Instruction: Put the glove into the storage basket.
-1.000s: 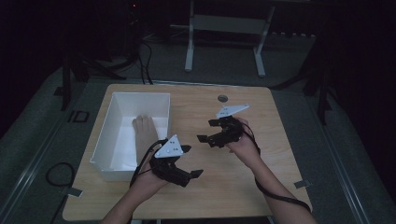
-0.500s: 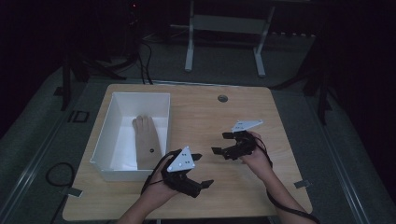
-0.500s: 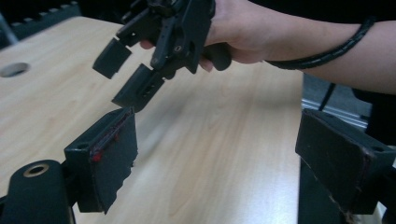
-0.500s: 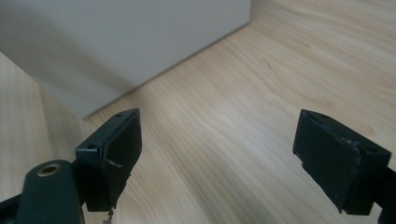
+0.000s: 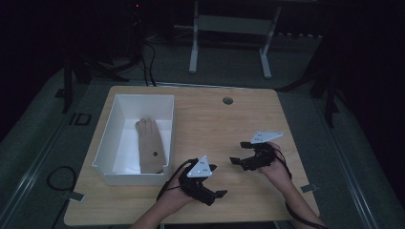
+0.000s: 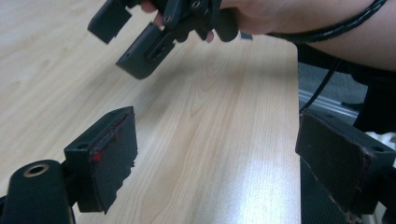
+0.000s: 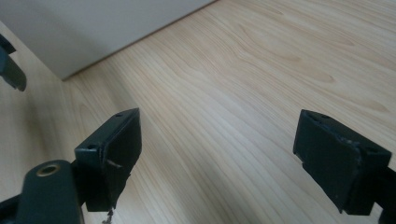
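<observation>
A brown glove [image 5: 150, 145] lies flat inside a white rectangular bin [image 5: 107, 134] on the left half of a wooden table [image 5: 210, 124]. The glove lies along the bin's length, its fingers pointing toward the far end and its cuff near the near wall, closer to the bin's right wall than its left. A small dark dot marks the glove just below its middle. The bin is open-topped, upright, its long sides running from the table's near edge toward the far edge; its near wall stands a short way in from the near edge
</observation>
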`<state>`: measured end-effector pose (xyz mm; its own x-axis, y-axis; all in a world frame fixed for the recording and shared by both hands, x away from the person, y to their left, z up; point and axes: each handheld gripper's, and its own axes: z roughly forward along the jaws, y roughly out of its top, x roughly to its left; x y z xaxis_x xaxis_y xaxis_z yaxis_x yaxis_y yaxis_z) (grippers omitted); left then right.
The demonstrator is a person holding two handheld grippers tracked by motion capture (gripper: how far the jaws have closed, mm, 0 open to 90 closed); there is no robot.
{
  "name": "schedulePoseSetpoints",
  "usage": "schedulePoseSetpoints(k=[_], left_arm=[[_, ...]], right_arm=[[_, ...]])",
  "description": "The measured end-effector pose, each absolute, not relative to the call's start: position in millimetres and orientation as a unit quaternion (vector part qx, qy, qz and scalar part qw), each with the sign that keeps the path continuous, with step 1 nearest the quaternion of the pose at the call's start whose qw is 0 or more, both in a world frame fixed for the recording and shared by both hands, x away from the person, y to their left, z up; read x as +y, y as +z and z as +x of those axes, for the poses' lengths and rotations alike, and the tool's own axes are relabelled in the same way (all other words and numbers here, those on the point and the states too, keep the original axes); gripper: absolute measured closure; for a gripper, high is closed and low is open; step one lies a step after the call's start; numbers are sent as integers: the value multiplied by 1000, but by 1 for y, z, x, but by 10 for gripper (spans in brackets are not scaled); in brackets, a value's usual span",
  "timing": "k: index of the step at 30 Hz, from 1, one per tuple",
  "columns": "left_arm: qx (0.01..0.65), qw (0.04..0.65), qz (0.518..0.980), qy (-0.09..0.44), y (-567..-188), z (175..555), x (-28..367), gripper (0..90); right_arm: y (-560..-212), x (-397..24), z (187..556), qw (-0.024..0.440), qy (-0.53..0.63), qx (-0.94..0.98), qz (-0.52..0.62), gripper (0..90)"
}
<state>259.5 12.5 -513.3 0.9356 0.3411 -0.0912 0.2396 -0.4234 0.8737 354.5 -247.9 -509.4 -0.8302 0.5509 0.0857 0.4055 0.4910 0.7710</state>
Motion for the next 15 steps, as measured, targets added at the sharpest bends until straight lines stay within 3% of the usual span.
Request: schedulePoseSetpoints(k=[15], left_arm=[[174,500,848,35,-544,273,-3,135]], right_arm=[[-536,-276,342,90,420,853,298,140]])
